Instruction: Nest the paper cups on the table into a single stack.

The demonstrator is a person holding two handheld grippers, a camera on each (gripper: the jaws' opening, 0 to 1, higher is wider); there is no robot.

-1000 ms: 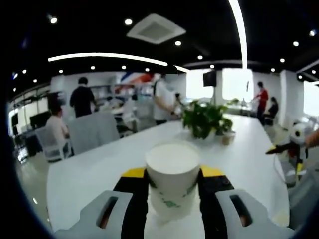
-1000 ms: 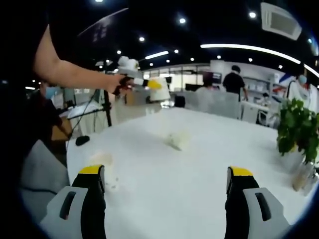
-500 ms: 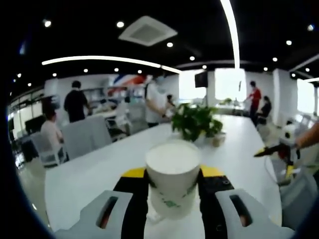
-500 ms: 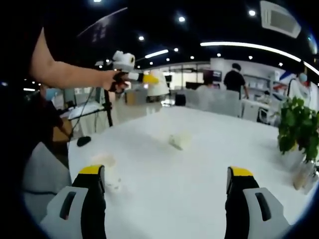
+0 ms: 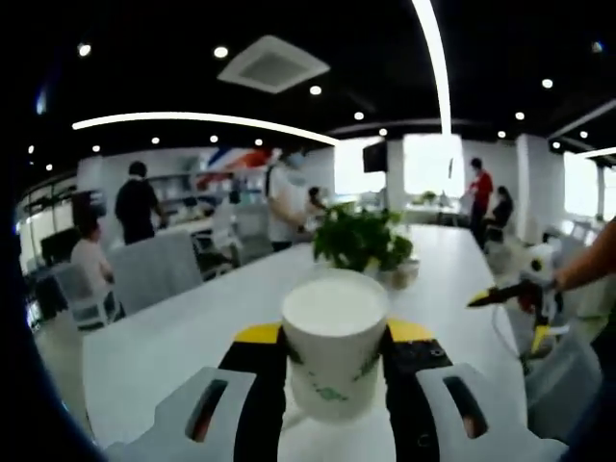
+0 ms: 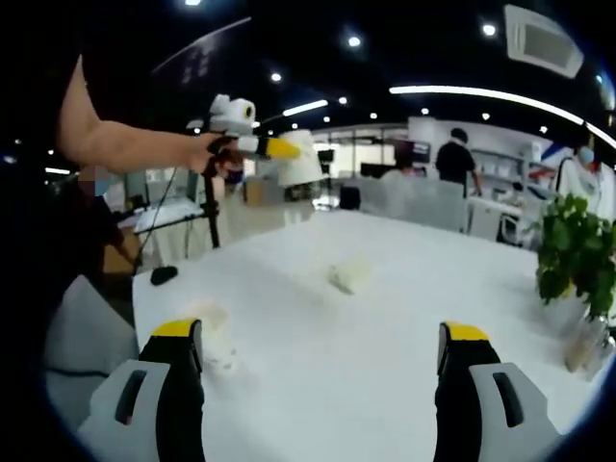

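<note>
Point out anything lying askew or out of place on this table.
One paper cup lies tipped on its side mid-table, apart from the others. Another cup stands near the table's edge. The left gripper holds a third cup upright.

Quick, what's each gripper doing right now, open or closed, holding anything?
Left gripper: closed on a paper cup, lifted above the table.
Right gripper: open, empty.

Long white table [image 6: 404, 385] across the lower frame, bearing: one paper cup on its side [image 6: 348, 275] at centre, one blurred cup [image 6: 210, 318] at lower left, potted green plant [image 6: 576, 252] at right edge.
</note>
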